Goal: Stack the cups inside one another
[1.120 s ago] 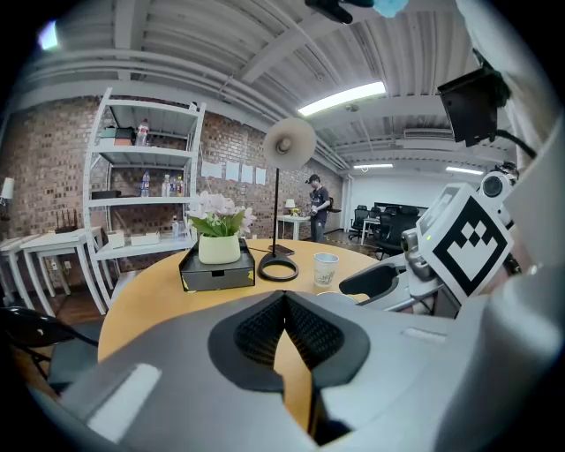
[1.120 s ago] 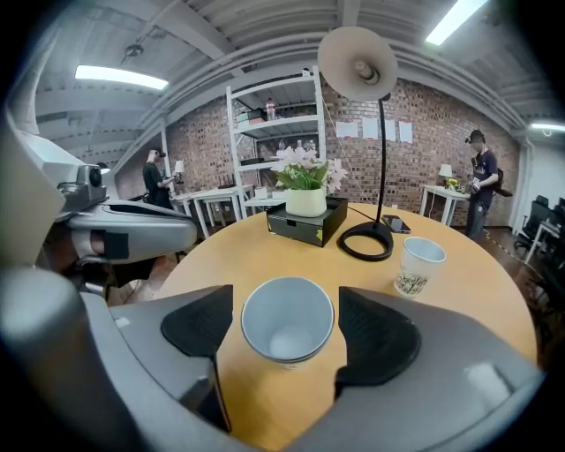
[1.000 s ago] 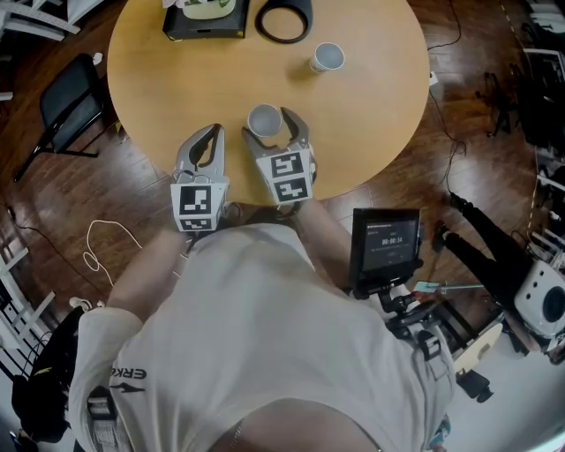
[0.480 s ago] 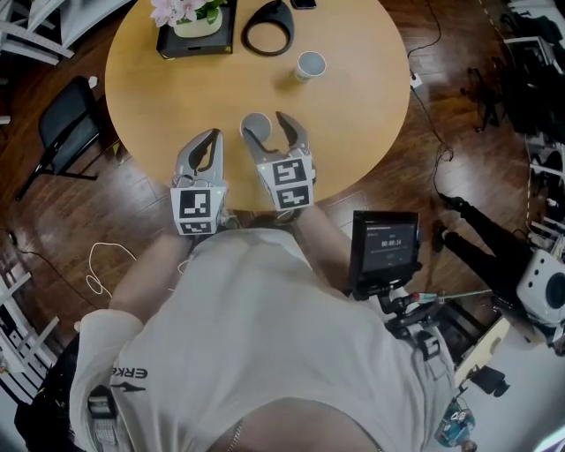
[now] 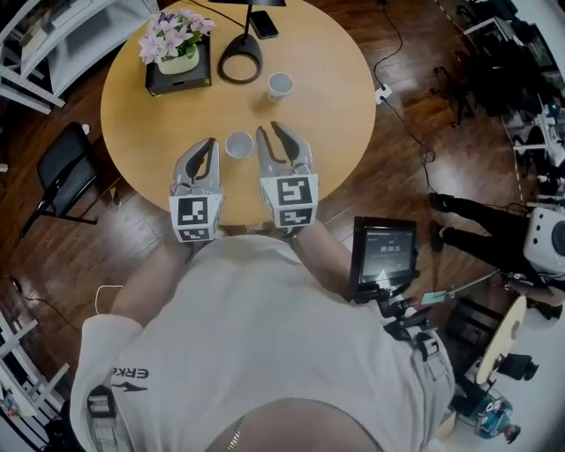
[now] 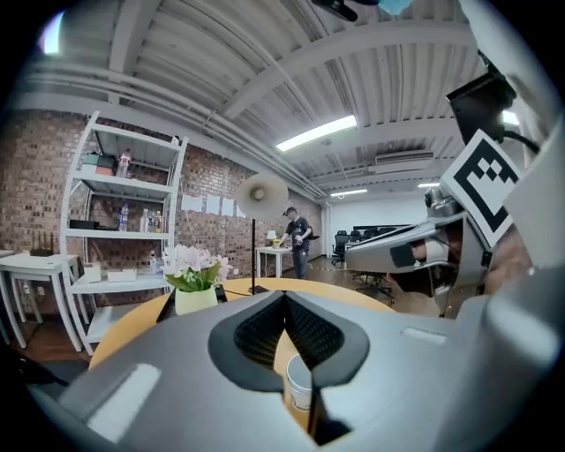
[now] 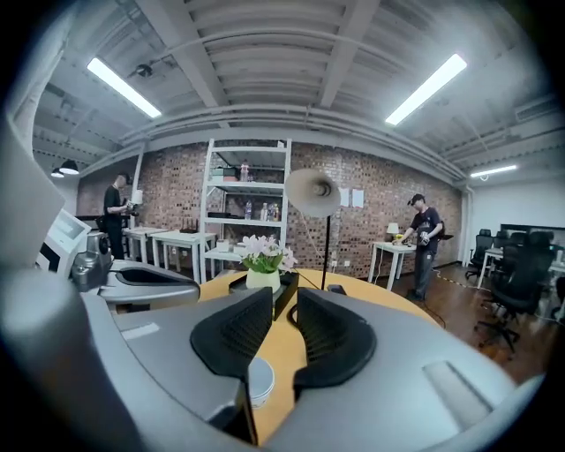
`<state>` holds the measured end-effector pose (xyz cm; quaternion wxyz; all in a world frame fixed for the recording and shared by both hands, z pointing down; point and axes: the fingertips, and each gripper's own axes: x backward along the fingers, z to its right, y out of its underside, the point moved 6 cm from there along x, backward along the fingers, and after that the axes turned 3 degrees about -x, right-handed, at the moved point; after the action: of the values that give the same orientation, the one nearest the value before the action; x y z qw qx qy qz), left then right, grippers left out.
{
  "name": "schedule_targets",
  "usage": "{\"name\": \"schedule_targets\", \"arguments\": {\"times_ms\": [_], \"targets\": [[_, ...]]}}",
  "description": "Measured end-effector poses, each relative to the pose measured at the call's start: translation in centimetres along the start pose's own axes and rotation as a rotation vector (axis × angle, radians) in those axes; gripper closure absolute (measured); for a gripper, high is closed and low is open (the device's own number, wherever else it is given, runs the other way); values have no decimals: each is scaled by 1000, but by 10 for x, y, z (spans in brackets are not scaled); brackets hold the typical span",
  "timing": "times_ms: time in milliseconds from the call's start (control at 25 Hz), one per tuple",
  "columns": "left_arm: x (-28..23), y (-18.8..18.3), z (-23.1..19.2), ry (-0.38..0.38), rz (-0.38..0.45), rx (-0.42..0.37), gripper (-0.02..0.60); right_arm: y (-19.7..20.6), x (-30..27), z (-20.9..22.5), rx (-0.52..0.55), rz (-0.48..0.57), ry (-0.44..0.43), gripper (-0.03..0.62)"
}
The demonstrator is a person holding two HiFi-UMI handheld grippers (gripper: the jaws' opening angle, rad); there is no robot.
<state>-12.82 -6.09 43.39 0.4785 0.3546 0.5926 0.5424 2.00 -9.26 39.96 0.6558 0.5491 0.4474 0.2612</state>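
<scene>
1 round table (image 5: 327, 97); on it 2 cups, a near cup (image 5: 238, 144) & a far cup (image 5: 280, 85); 1 pot of flowers (image 5: 179, 64) on 1 black tray (image 5: 168, 84); 1 lamp (image 5: 245, 42); 1 phone (image 5: 265, 25). Off the table: 1 black chair (image 5: 57, 163); 1 screen (image 5: 385, 252) on a stand. In the bkgd: 1 white shelf unit (image 7: 245, 188); 2 ppl, a person at left (image 7: 115, 212) & a person at right (image 7: 425, 231).

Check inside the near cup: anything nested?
The near cup looks empty from above: only its grey inside shows, no cup nested. The other cup stands apart, farther back. Its bottom is too small to judge.
</scene>
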Motion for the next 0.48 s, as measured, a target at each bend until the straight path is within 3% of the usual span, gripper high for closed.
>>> {"name": "schedule_targets", "arguments": {"times_ms": [280, 480], "targets": [[6, -20, 4, 33, 72, -17, 580, -21, 35, 6, 11, 74, 106, 578], [9, -31, 7, 77, 104, -29, 580, -24, 50, 6, 14, 73, 157, 580]]}}
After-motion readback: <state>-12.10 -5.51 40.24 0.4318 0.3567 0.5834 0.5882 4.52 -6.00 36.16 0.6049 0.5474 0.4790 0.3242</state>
